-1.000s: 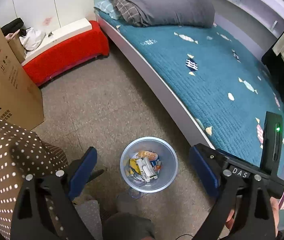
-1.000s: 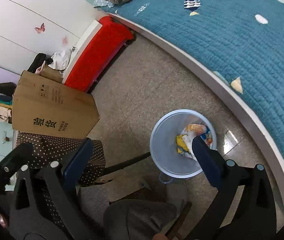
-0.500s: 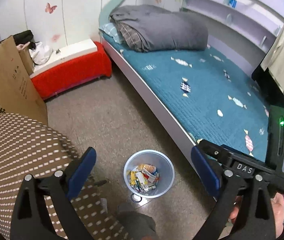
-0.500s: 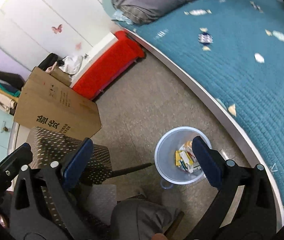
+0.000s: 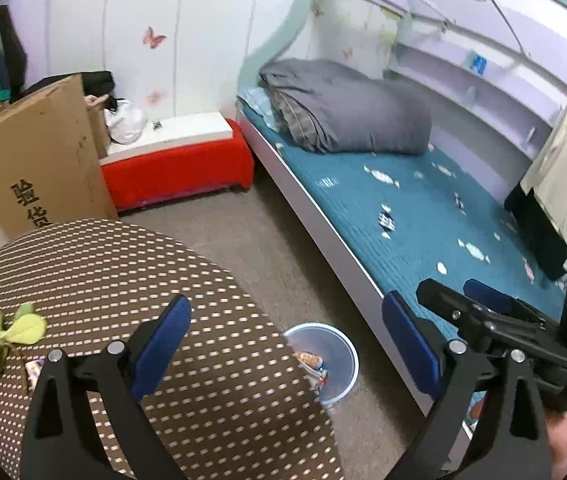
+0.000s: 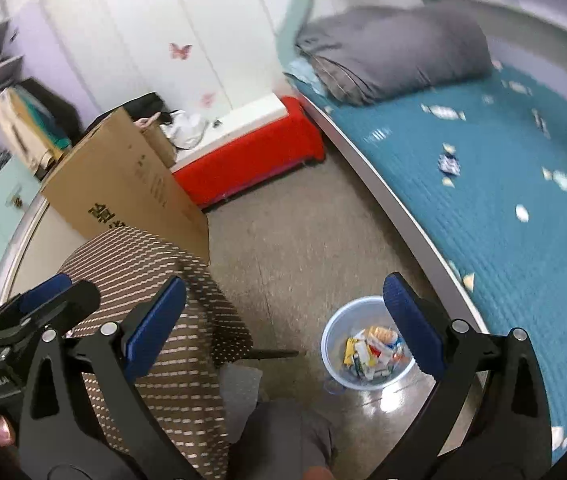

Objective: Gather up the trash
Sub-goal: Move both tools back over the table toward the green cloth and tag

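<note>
Bin [image 6: 363,344]: lower centre of frame, on floor [image 6: 303,232], wrappers [image 6: 375,350] inside. Bed [image 6: 503,200]: right; folded quilt [image 6: 395,52] at its upper end. Bench [image 6: 243,160]: upper centre, against wall. Cardboard box [image 6: 123,188]: left, behind table [image 6: 155,320].

A brown dotted table [image 5: 131,280] carries a green leaf-shaped thing [image 5: 11,334] and, beside it, what may be a small wrapper [image 5: 32,369], partly hidden. On the floor [image 6: 303,240] stand a pale blue bin [image 6: 333,344] of wrappers, a cardboard box [image 6: 123,188] and a red bench [image 6: 243,160]. The teal bed [image 5: 423,216] bears a folded grey quilt [image 5: 347,108].
</note>
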`<state>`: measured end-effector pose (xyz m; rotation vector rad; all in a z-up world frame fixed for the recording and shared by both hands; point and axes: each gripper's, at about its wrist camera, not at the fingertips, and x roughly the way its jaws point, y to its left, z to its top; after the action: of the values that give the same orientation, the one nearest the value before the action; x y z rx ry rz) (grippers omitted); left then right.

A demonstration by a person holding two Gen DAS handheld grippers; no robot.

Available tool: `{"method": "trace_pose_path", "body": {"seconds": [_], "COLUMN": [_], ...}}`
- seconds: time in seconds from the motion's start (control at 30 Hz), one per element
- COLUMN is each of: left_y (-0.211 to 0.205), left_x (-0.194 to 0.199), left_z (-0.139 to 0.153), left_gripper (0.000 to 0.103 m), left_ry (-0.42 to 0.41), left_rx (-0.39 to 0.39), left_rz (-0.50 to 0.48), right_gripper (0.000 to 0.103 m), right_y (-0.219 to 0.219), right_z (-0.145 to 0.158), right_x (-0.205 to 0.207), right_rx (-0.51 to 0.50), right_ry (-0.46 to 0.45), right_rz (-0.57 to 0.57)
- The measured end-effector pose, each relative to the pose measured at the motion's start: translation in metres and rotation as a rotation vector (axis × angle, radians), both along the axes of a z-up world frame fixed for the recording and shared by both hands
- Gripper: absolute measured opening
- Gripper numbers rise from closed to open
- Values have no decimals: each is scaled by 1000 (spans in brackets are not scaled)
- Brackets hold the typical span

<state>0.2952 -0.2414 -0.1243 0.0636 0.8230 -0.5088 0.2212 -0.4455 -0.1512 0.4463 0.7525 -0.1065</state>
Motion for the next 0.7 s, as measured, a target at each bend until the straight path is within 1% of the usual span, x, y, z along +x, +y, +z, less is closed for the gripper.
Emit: {"method": "trace_pose_path", "body": {"seconds": [0.1, 0.3, 0.43, 0.7], "left_y": [23, 73, 105, 159], "left_x": [-6, -17, -21, -32], "left_z": [10, 29, 38, 43], "left_gripper": [95, 95, 96, 96], "left_ry": [-21, -56, -77, -94], "left_rx": [-16, -54, -73, -98], "left_rz": [23, 85, 133, 215], "right_gripper": [97, 97, 97, 97], "right_y": [27, 72, 97, 141], "right_z": [19, 51, 65, 85], "right_x": [-2, -8, -8, -10], "right_rx": [-71, -153, -202, -254], "right_ry": [-23, -77, -97, -145], "right_rz": [25, 87, 118, 184]}}
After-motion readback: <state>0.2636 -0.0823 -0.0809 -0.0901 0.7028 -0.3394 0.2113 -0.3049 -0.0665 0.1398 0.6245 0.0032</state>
